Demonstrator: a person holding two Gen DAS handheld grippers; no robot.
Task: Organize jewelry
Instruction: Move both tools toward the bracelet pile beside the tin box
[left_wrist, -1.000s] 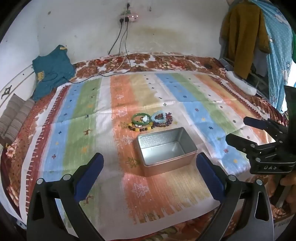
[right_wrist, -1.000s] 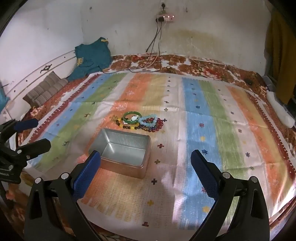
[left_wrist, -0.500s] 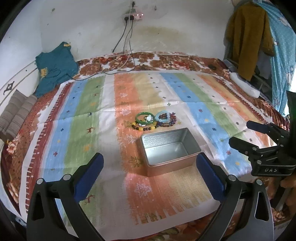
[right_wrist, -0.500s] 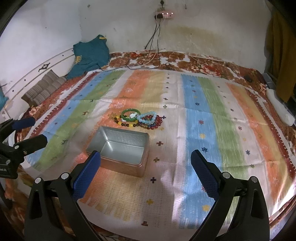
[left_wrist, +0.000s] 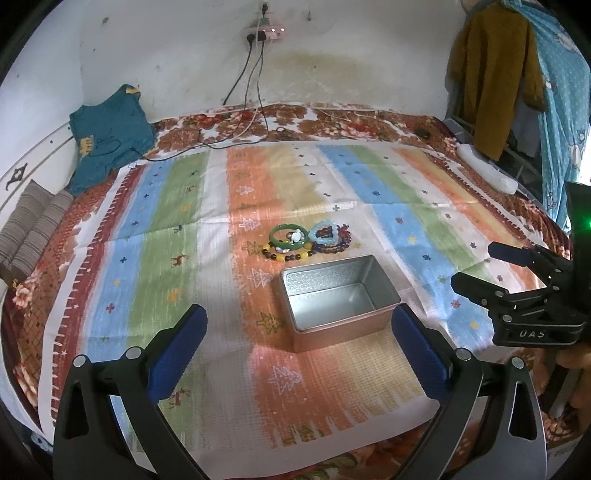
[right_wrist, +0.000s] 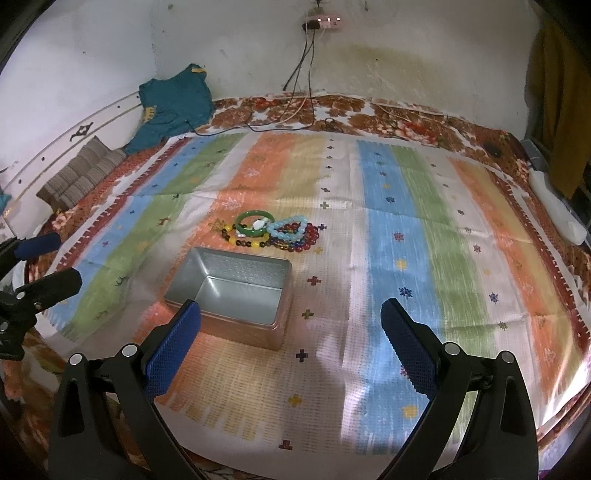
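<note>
From the left wrist view, the left tongs (left_wrist: 297, 328) are wide open and hold nothing. An open tin box (left_wrist: 338, 295) sits on the striped cloth (left_wrist: 166, 266) right ahead of them, between the two blue pads (left_wrist: 177, 347). The box has nothing in it. Just past the far side of the box lies a small heap of jewelry: a green bangle (left_wrist: 286, 236), a light blue bead bracelet (left_wrist: 324, 233) and a string of dark and yellow beads (left_wrist: 291, 254). They touch each other. Off to the right, the right tongs (left_wrist: 484, 267) hang over the edge of the bed, with their two fingers apart.

From the right wrist view, the right tongs (right_wrist: 291, 339) are also wide open and hold nothing. The tin box (right_wrist: 236, 291) is ahead and a little to the left, near the left pad. The green bangle (right_wrist: 255, 224), the light blue bead bracelet (right_wrist: 286, 229) and some red beads (right_wrist: 308, 238) lie farther ahead, past the box. The left tongs (right_wrist: 48, 258) show at the far left, open too.

It looks like the very start: no piece is in the box yet. The next move likely calls for one of the tongs to reach over the box, come down on one piece and pinch only that one. The pieces are piled close, so others could be dragged along.
</note>
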